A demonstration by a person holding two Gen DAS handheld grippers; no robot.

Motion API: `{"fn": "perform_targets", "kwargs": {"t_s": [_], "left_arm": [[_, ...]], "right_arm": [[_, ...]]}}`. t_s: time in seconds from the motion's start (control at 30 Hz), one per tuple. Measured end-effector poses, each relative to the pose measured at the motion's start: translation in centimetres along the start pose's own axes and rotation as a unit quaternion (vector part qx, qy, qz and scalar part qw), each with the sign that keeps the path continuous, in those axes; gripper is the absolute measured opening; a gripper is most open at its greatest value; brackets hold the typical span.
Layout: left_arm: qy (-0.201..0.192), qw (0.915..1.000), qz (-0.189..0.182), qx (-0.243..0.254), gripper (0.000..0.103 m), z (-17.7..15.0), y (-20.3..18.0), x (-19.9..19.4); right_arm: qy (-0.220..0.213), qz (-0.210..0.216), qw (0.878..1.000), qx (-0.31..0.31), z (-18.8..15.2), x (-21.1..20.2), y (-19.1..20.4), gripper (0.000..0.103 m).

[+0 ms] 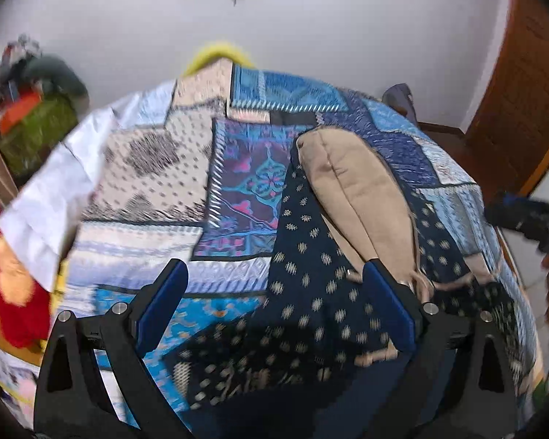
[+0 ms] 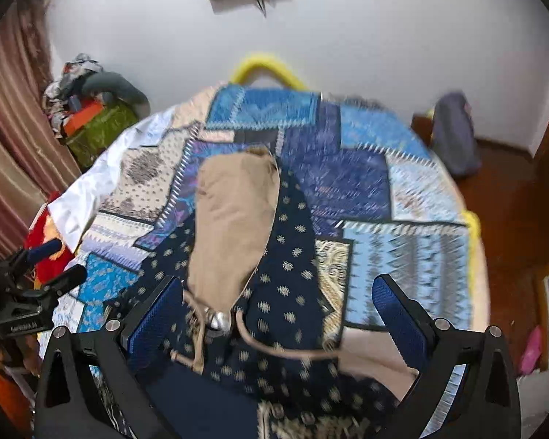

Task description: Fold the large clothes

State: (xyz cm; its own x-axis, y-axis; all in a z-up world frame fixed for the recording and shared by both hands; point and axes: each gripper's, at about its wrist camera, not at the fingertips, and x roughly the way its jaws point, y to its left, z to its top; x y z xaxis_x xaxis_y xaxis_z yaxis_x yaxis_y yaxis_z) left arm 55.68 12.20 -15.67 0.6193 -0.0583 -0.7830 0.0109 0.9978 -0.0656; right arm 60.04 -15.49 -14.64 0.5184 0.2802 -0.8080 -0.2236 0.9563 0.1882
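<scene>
Blue-padded, the left claw [image 1: 274, 303] and right claw [image 2: 278, 314] both gape wide, gripping nothing, above the navy dotted garment [image 1: 311, 292] with its tan lining [image 1: 362, 197], spread on the patchwork bed cover [image 1: 157, 172].

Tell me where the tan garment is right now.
The tan garment lies on top of the dark navy patterned cloth, on the patchwork bedspread. It is right of centre in the left wrist view, left of centre in the right wrist view.
</scene>
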Motion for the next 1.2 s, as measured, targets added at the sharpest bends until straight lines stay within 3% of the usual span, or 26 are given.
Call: {"fn": "perform_targets", "kwargs": {"t_s": [0.17, 0.3, 0.43, 0.5, 0.53, 0.57, 0.6, 0.67, 0.77, 0.97, 1.07, 1.2], "left_arm": [[0.047, 0.9983, -0.014, -0.033, 0.097, 1.4, -0.5, 6.7], [0.074, 0.9946, -0.026, -0.068, 0.096, 2.0, -0.8, 11.0], [0.088, 0.9931, -0.013, -0.076, 0.081, 2.1, -1.3, 13.7], [0.081, 0.9926, -0.019, -0.089, 0.072, 1.7, -1.2, 14.3], [0.075, 0.9924, -0.022, -0.095, 0.065, 1.6, -1.1, 14.3], [0.072, 0.992, -0.028, -0.1, 0.044, 1.6, -1.1, 14.2], [0.073, 0.9915, -0.039, -0.101, 0.026, 1.6, -1.2, 14.0], [0.074, 0.9931, -0.027, -0.087, 0.013, 1.9, -1.8, 13.4], [0.057, 0.9975, -0.006, -0.043, 0.011, 2.0, -3.2, 10.7], [0.016, 0.9996, -0.022, 0.008, 0.011, 0.7, -4.2, 3.5], [0.008, 0.9988, -0.025, 0.041, 0.011, -1.5, -4.5, -0.7], [0.028, 0.9969, -0.043, 0.06, 0.011, -5.3, -4.3, -3.4]], "right_arm": [[0.05, 0.0, 0.998, 0.047, 1.2, 7.4, -1.3, 0.103], [0.063, 0.001, 0.995, 0.072, 1.9, 11.0, -2.1, 0.102], [0.073, 0.012, 0.993, 0.097, 2.1, 13.7, -2.9, 0.075], [0.052, 0.007, 0.993, 0.103, 1.8, 13.7, -2.9, 0.064], [0.046, 0.006, 0.994, 0.097, 1.7, 13.7, -2.6, 0.051], [0.042, 0.007, 0.996, 0.083, 1.5, 13.6, -2.2, 0.038], [0.039, 0.006, 0.997, 0.072, 1.4, 13.4, -1.8, 0.032], [0.031, 0.007, 0.999, 0.043, 1.3, 12.8, -1.0, 0.016], [0.016, 0.017, 1.0, 0.008, 0.7, 10.4, 0.2, 0.012], [-0.013, 0.064, 0.997, -0.038, -1.4, 3.9, 2.5, 0.011], [-0.021, 0.084, 0.994, -0.061, -3.8, 0.1, 3.8, 0.011], [-0.009, 0.097, 0.992, -0.078, -7.8, -2.7, 4.6, 0.011]]}}
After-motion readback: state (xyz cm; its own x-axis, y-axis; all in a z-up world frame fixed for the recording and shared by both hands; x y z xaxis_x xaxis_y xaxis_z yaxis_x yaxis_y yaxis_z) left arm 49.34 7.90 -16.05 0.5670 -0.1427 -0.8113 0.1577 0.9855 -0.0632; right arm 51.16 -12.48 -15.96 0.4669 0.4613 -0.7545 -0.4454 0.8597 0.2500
